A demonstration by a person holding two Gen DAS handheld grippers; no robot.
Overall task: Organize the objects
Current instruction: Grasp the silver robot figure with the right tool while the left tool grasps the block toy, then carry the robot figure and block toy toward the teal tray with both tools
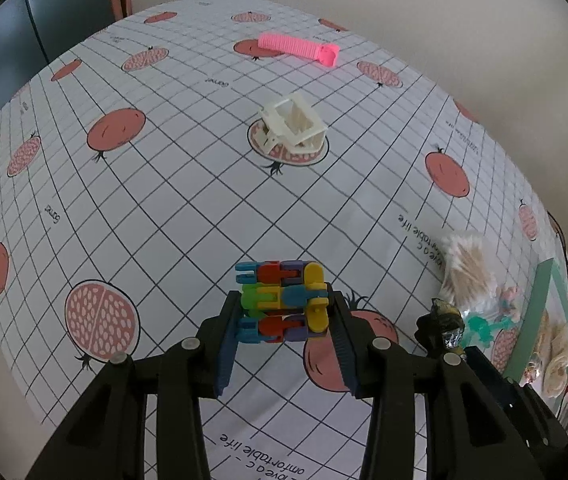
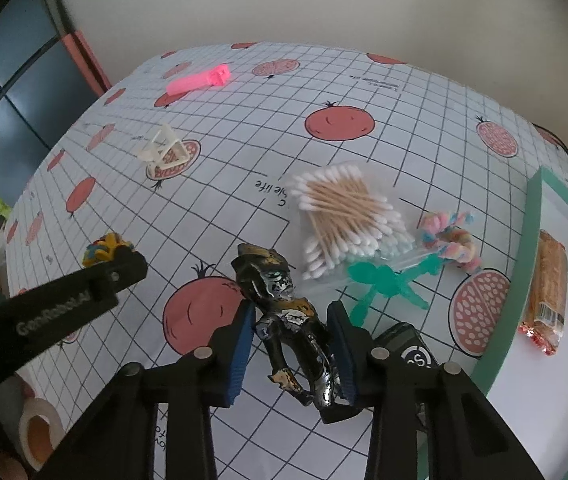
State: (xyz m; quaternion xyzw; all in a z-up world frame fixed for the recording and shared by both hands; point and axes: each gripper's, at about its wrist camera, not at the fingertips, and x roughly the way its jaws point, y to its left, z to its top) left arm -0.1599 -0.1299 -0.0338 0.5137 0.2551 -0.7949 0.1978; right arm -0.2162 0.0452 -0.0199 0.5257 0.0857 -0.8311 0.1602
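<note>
Between the blue pads of the left gripper (image 1: 284, 312) sits a multicoloured block toy (image 1: 282, 300), clamped on both sides by the fingers and held above the counter (image 1: 164, 200) with its pomegranate-print cloth. At twelve o'clock from it a white plastic clip (image 1: 290, 124) lies on the cloth, and farther out at twelve a pink ribbed tube (image 1: 298, 48).

Over on the right wrist view, the right gripper (image 2: 290, 320) has its fingers closed on a black-and-gold figurine (image 2: 284, 312), head toward twelve o'clock. At one o'clock from it lies a bag of cotton swabs (image 2: 344, 216), with a green stick figure (image 2: 388, 280) just beside it and a pastel twisted rope (image 2: 450, 240) at two o'clock. A green-edged tray (image 2: 524, 240) stands at three o'clock.
</note>
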